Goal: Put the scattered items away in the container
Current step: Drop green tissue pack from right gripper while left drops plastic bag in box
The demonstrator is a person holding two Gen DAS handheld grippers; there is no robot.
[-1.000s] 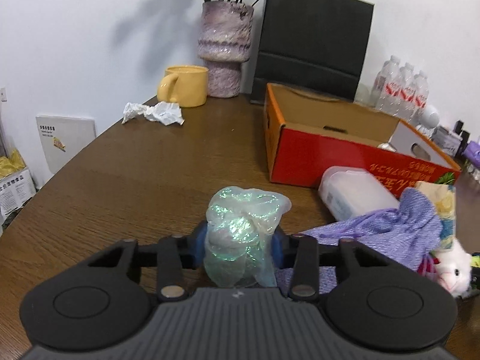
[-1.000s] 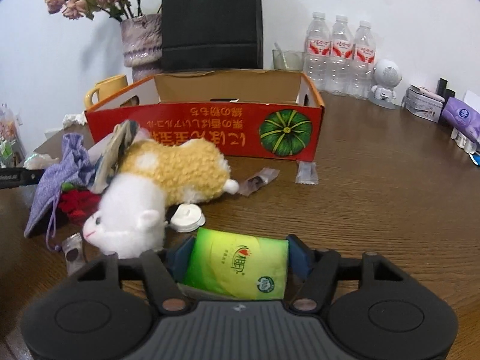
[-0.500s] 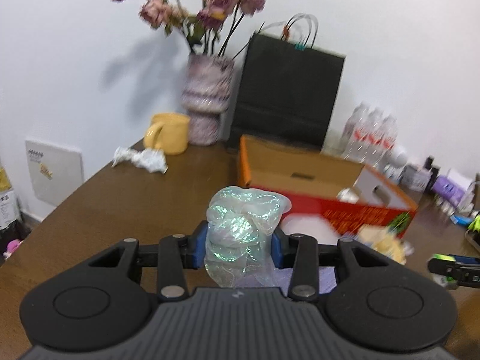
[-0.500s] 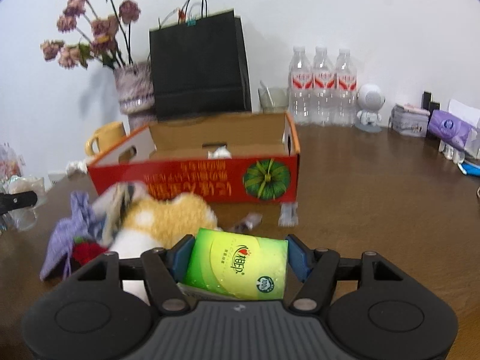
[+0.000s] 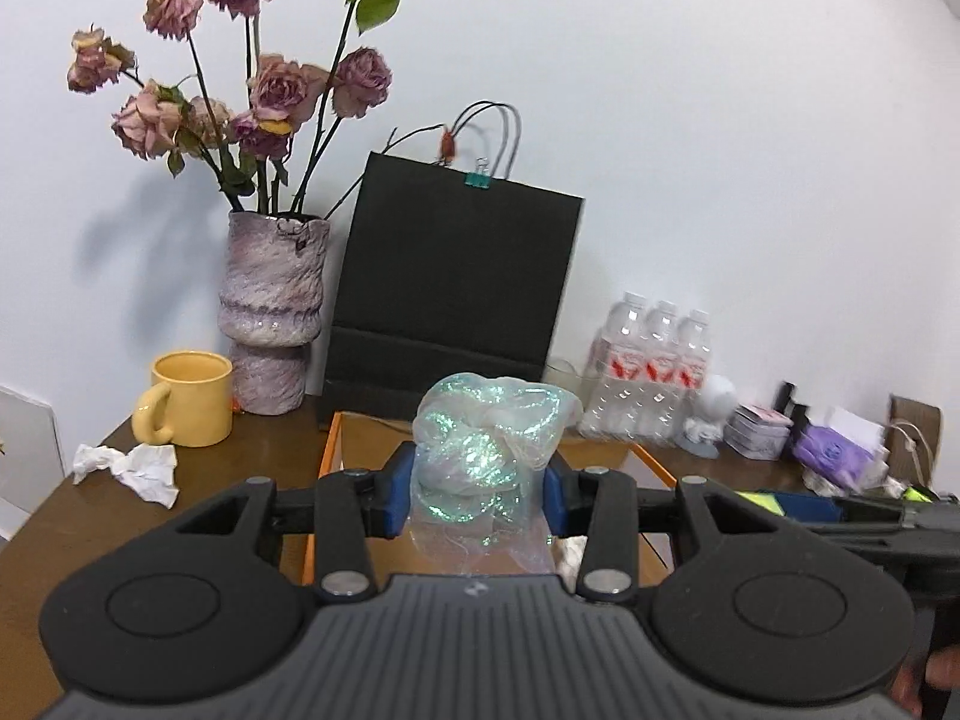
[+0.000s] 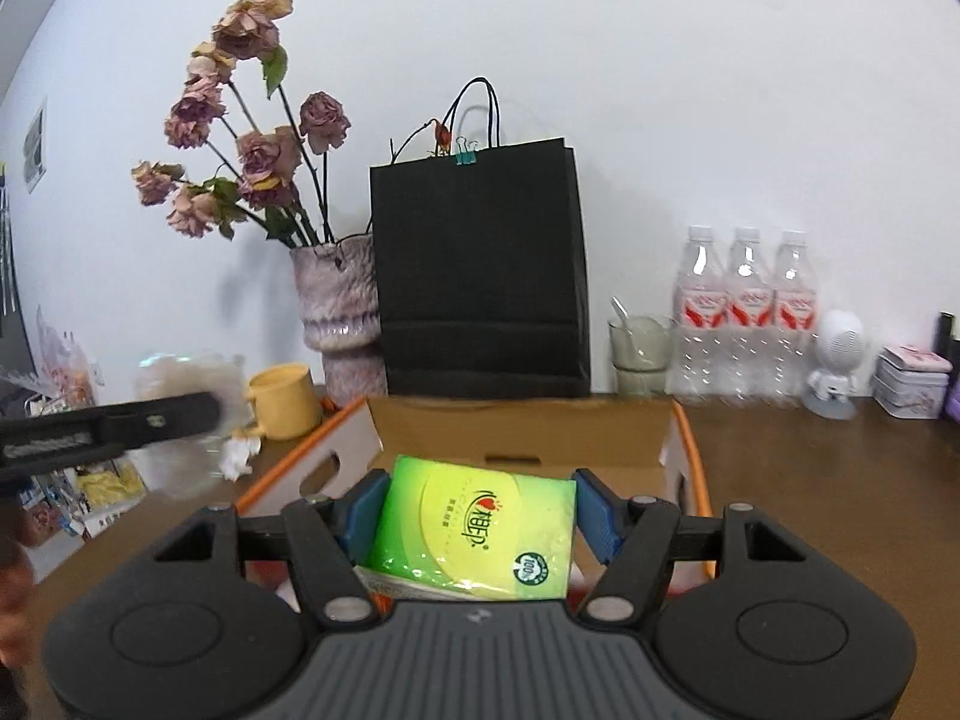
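Observation:
My left gripper (image 5: 477,501) is shut on a crumpled iridescent plastic bag (image 5: 486,450) and holds it above the near edge of the orange cardboard box (image 5: 329,450). My right gripper (image 6: 474,519) is shut on a green tissue pack (image 6: 474,531) and holds it over the open box (image 6: 522,429). The left gripper with its bag shows at the left of the right wrist view (image 6: 108,426). The right gripper shows at the right edge of the left wrist view (image 5: 864,510).
Behind the box stand a black paper bag (image 6: 480,276), a vase of dried roses (image 5: 273,318), a yellow mug (image 5: 186,408) and water bottles (image 6: 744,312). Crumpled paper (image 5: 129,468) lies at the left. Small items crowd the table's right side (image 5: 834,450).
Both grippers have risen from the table with their loads and moved forward to the box. The plush toy and purple cloth have dropped out of view.

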